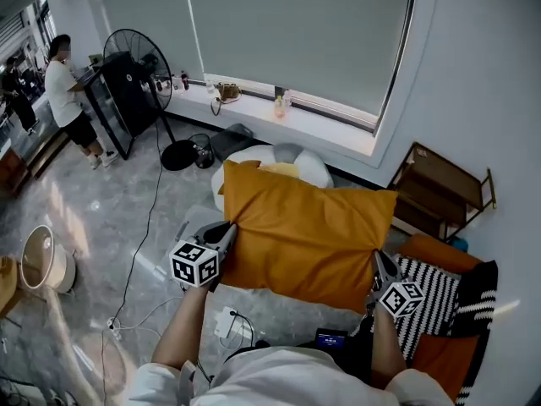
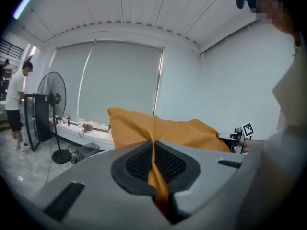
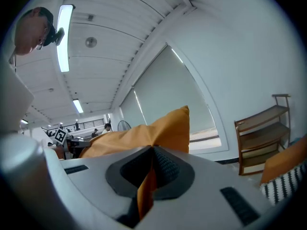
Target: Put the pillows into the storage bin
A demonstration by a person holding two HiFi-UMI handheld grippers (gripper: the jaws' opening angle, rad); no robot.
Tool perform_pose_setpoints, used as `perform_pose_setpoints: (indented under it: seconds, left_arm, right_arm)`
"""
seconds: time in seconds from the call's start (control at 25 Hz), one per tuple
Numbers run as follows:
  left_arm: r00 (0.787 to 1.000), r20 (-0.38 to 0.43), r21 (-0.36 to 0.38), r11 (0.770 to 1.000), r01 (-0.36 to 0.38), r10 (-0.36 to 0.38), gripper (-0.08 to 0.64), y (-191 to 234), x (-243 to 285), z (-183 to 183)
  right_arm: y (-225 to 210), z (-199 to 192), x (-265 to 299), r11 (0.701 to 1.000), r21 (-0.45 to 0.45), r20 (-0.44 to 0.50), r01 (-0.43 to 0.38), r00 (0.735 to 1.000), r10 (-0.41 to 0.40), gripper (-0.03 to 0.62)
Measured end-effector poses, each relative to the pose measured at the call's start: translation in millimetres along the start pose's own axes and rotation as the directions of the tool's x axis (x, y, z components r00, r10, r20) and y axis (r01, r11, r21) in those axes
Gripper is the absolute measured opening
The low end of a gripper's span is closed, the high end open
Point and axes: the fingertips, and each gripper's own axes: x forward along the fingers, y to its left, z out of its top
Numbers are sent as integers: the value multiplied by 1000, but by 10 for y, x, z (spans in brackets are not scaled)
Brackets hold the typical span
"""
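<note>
A large mustard-orange pillow (image 1: 308,231) hangs in the air in front of me, held by both grippers. My left gripper (image 1: 226,237) is shut on its left edge, and in the left gripper view the orange fabric (image 2: 154,169) is pinched between the jaws. My right gripper (image 1: 377,269) is shut on the pillow's lower right corner, with fabric (image 3: 147,186) squeezed between its pads. A white and grey pile (image 1: 292,161) lies on the floor behind the pillow, mostly hidden. I cannot make out a storage bin.
An orange cushion (image 1: 439,256) and a black-and-white striped pillow (image 1: 435,299) lie at the right. A wooden shelf (image 1: 439,189) stands against the wall. A black floor fan (image 1: 135,66) and cables (image 1: 148,227) are at the left; a person (image 1: 68,91) stands far left.
</note>
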Motion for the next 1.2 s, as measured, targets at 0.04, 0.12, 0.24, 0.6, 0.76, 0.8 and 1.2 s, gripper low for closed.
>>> perform_pose_setpoints:
  seconds: [0.04, 0.12, 0.24, 0.6, 0.76, 0.8, 1.2]
  left_arm:
    - [1000, 0, -2, 1000, -16, 16, 15, 136, -156, -32]
    - [999, -3, -8, 999, -49, 49, 15, 384, -431, -101]
    - [995, -8, -21, 995, -96, 96, 15, 708, -763, -213]
    - [974, -44, -72, 971, -227, 224, 15, 1691, -1210, -563]
    - [959, -103, -86, 958, -274, 265, 15, 2128, -1335, -767]
    - [956, -108, -88, 956, -282, 272, 15, 2252, -1297, -789]
    - [935, -227, -130, 943, -306, 272, 15, 3338, -601, -1551]
  right_arm:
    - [157, -69, 98, 1000, -1, -9, -16, 1000, 16, 31]
    - [430, -198, 289, 999, -4, -31, -47, 998, 47, 31]
    - [754, -380, 569, 995, -5, -63, -95, 994, 95, 31]
    - [1377, -889, 1529, 977, 11, -157, -215, 964, 214, 31]
    - [1593, -1301, 1864, 970, 67, -205, -235, 948, 244, 31]
    - [1604, -1379, 1990, 968, 75, -217, -239, 944, 250, 31]
    - [1383, -2493, 2871, 966, 179, -353, -186, 904, 240, 31]
